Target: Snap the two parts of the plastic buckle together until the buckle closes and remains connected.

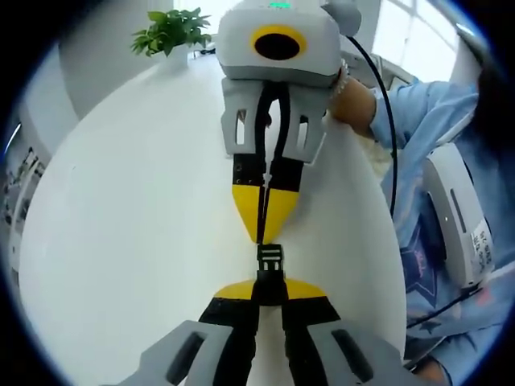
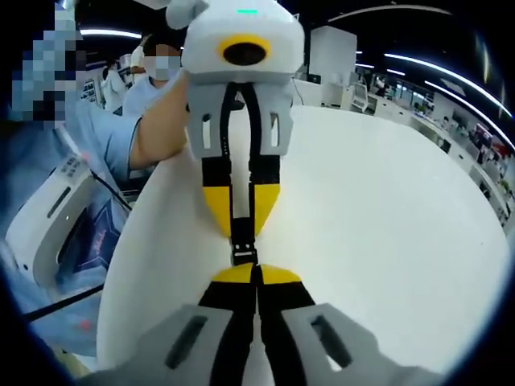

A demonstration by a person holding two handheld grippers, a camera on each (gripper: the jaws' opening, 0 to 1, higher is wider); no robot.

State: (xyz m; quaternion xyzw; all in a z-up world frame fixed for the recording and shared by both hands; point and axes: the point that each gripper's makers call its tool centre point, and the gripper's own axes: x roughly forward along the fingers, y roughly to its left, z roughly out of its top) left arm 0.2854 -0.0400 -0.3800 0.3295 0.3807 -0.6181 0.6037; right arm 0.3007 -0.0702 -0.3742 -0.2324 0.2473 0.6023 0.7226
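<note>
Left gripper view puts the buckle [image 1: 270, 261] in the short gap between your two grippers, over the white bench [image 1: 129, 241]. Your left gripper [image 1: 270, 291] rises from below the buckle with its jaws clenched on the black strap [image 1: 269, 288] at the buckle's near end. Your right gripper [image 1: 266, 233] comes down from beyond the buckle, jaws clenched on the strap at its far end.

Right gripper view shows the same meeting from the other side: the buckle [image 2: 244, 256] sits between your right gripper [image 2: 256, 277] and your left gripper [image 2: 242, 229], both pinched tight on strap just beside it.

The two parts look pushed together into one short black piece, with no gap you can make out between them. Whether the catch has actually latched is too small to tell. I judge the joining nearly or fully done; what remains is to confirm it holds. A plant [image 1: 170, 32] stands far beyond the buckle, at the bench's edge.
</note>
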